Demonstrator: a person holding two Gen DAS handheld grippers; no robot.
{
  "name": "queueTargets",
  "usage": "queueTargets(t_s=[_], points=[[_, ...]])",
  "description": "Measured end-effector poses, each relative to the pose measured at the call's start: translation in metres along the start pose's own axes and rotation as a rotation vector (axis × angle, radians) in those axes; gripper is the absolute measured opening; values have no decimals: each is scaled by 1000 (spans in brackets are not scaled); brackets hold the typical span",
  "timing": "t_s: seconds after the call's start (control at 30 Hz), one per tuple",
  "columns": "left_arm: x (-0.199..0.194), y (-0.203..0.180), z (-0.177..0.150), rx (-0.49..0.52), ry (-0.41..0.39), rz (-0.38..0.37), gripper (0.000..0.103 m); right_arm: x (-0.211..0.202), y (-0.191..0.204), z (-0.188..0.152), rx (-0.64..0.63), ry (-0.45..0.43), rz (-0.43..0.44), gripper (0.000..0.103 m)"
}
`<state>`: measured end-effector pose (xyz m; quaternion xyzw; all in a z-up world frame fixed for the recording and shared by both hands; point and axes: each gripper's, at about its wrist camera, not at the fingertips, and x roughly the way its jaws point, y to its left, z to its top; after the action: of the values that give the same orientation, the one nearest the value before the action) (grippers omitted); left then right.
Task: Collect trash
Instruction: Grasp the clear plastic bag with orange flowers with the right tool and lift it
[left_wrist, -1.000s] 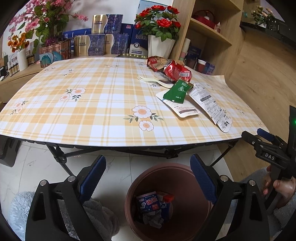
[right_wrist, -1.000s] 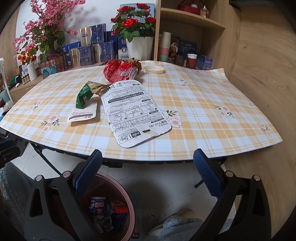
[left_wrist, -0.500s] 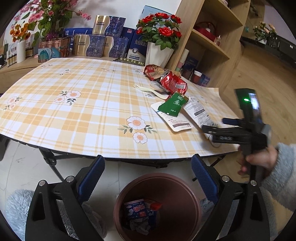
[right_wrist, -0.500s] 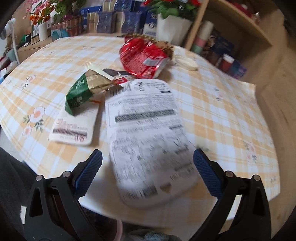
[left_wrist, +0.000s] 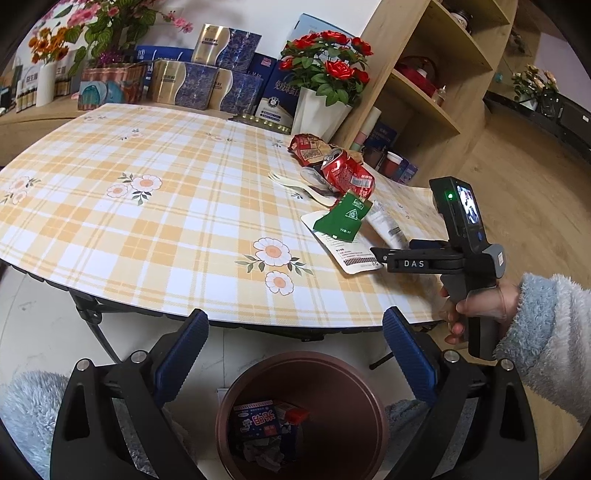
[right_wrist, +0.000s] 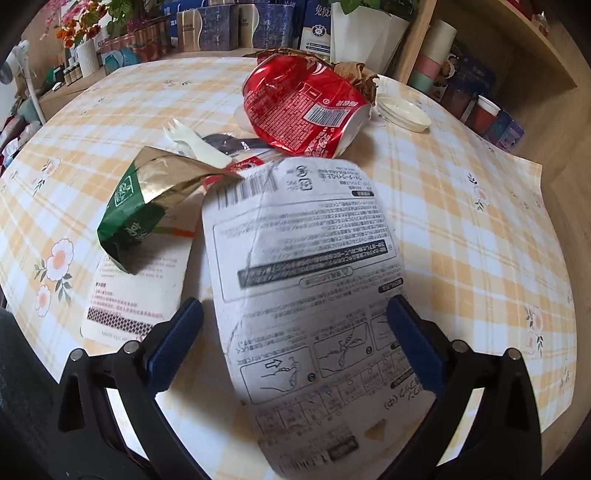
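Observation:
Trash lies on the checked table: a large white printed packet, a green and gold wrapper, a smaller white packet, a crushed red can, a white plastic fork and a white lid. My right gripper is open, its fingers straddling the near part of the large white packet, low over it. In the left wrist view it reaches over the table edge. My left gripper is open and empty above a brown bin holding several wrappers.
A white pot of red roses, boxes and a flower vase stand at the table's far edge. A wooden shelf unit stands at the right. The bin sits on the floor under the table's front edge.
My right gripper has moved forward over the table and down to the large white packet. My left gripper has shifted slightly above the bin. Both stay open.

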<state>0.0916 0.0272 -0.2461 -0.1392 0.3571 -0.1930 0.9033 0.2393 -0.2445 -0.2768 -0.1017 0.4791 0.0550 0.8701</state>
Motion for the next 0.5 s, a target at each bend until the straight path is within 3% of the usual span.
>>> queueTargets(t_s=[0.27, 0.33, 0.4, 0.43, 0.5], points=[[6, -6, -2, 27, 17, -6, 93, 6, -12, 7, 35, 4, 9, 95], [6, -6, -2, 29, 19, -4, 93, 5, -19, 9, 50, 0, 0, 83], [6, -5, -3, 27, 20, -2, 93, 4, -31, 11, 78, 2, -18, 60], [6, -5, -3, 26, 20, -2, 93, 1, -38, 12, 96, -2, 7, 57], [7, -5, -2, 25, 21, -5, 93, -6, -44, 13, 113, -19, 37, 41]])
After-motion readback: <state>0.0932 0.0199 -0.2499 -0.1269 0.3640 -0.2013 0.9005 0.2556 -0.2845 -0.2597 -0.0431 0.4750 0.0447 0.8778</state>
